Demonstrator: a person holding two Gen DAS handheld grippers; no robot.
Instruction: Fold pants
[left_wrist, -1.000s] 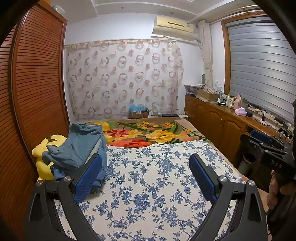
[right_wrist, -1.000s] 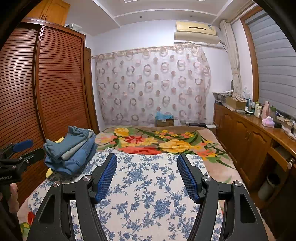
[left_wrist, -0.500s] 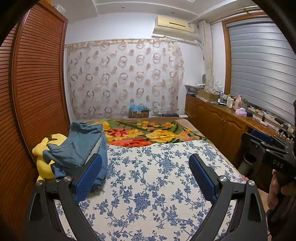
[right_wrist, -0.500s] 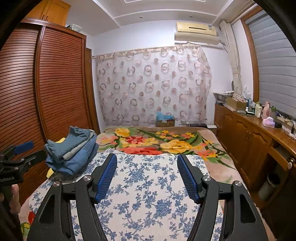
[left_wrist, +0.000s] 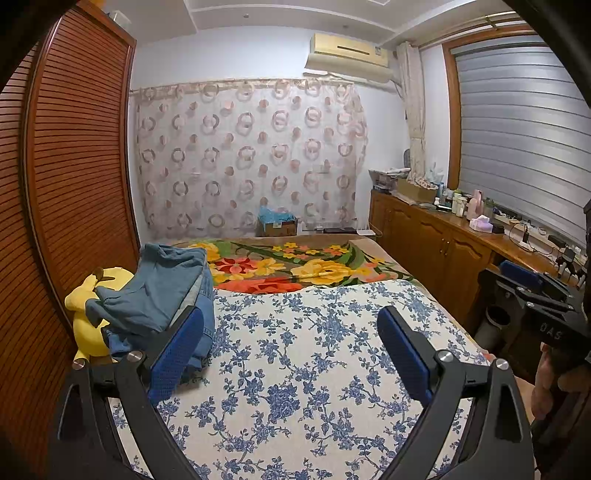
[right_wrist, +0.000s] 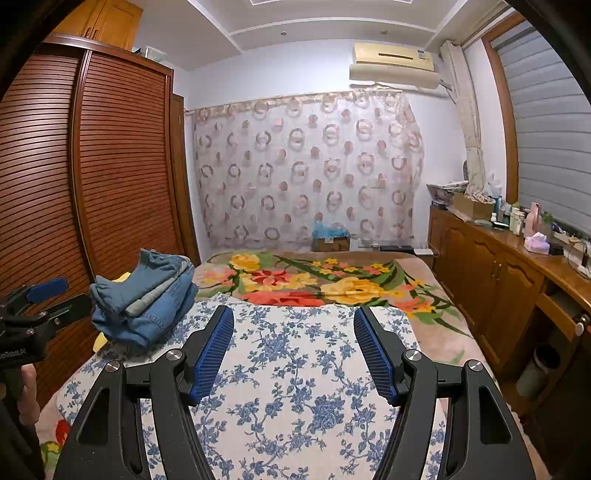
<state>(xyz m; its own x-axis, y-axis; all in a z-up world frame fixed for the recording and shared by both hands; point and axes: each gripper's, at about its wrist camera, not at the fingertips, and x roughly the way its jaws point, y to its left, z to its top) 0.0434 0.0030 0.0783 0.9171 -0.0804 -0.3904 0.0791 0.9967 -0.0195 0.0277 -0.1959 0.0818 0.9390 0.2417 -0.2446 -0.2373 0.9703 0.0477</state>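
- Tongs first: the left gripper (left_wrist: 290, 343) hovers above the blue-flowered sheet (left_wrist: 295, 369) with its blue pads spread wide, nothing between them.
- Likewise the right gripper (right_wrist: 293, 347) hangs over the same sheet, jaws wide apart and empty (each gripper also shows at the edge of the other's view).
- Beyond the left gripper's left finger, the pants (left_wrist: 159, 295) lie in a rumpled denim stack at the sheet's left edge, beside the slatted wardrobe (left_wrist: 74, 166); they rest against a yellow plush toy (left_wrist: 86, 314).
- Farther back, a bright flower blanket (right_wrist: 314, 280) covers the bed's far half.
- Past the bed, a ring-patterned curtain (right_wrist: 306, 166) hangs on the wall, under an air conditioner (right_wrist: 395, 66).
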